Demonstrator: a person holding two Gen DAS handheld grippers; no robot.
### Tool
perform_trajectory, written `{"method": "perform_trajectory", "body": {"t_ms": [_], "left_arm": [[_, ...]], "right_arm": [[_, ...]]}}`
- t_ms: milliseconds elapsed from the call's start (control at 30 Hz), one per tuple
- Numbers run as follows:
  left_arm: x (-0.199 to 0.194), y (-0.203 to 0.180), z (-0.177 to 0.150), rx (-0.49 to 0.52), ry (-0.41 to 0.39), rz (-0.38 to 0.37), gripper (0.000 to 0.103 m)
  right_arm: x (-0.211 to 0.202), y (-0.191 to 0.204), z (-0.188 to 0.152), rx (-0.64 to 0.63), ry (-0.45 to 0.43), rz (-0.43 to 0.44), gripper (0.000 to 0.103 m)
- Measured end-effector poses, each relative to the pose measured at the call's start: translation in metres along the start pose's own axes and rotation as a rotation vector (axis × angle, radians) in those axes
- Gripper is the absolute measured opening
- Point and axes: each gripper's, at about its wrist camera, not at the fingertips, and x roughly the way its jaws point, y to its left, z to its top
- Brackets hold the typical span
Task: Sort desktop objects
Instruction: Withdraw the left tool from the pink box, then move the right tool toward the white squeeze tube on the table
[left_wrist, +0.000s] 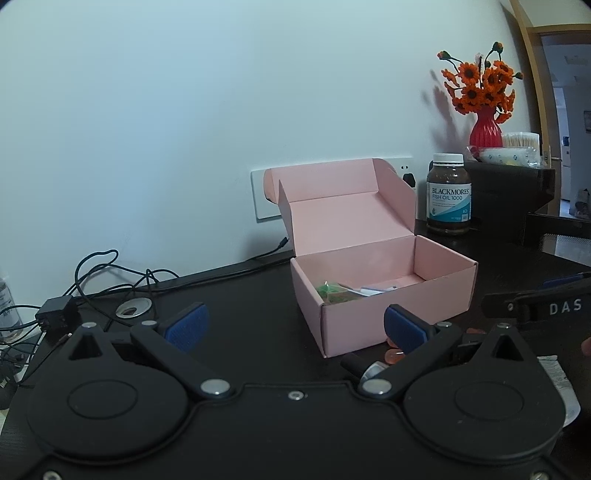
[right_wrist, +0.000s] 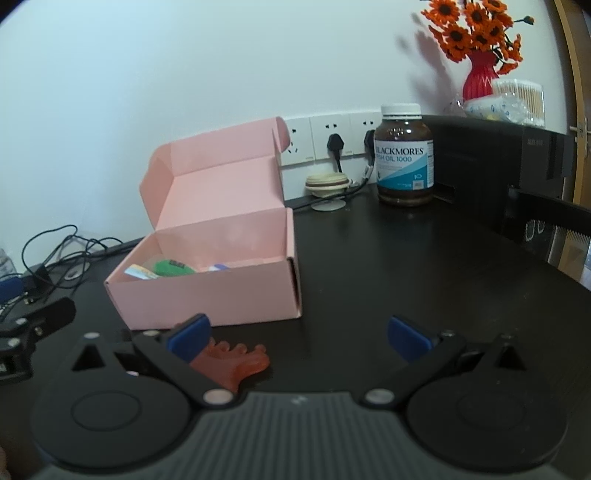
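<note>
The pink box (right_wrist: 207, 291) sits lid-up at desk (right_wrist: 406, 288) centre, likely so loose items drop straight in; a green item (right_wrist: 170, 266) already lies inside. Both tools, left gripper (left_wrist: 295, 326) and right gripper (right_wrist: 299, 338), are spread and empty, an orange toy (right_wrist: 236, 362) lying just before the box. Right of it, the bottle (right_wrist: 404, 155) reads "BLACKMORES FISH OIL 1000".

Dim, bluish light; fisheye-bent edges; soft shadows

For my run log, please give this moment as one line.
left gripper: open | right gripper: open | pink box: open | orange toy: on desk
</note>
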Motion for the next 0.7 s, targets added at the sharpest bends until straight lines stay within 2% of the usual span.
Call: {"method": "perform_trajectory", "body": {"t_ms": [200, 367, 533, 633, 700], "left_arm": [[0.003, 0.005, 0.0, -0.01, 0.015, 0.008, 0.103], [0.009, 0.009, 0.0, -0.022, 0.056, 0.019, 0.103], [0.008, 0.009, 0.0, -0.011, 0.041, 0.02, 0.103], [0.005, 0.006, -0.001, -0.003, 0.024, 0.011, 0.103], [0.004, 0.006, -0.002, -0.002, 0.017, 0.008, 0.103]], "right_arm": [[-0.004, 0.01, -0.001, -0.058, -0.009, 0.011, 0.102], [-0.01, 0.015, 0.001, -0.079, 0.003, 0.06, 0.102], [-0.017, 0.021, 0.0, -0.117, 0.001, 0.027, 0.102], [-0.018, 0.027, -0.006, -0.139, 0.029, -0.026, 0.102], [-0.017, 0.031, -0.012, -0.157, 0.044, -0.026, 0.102]]}}
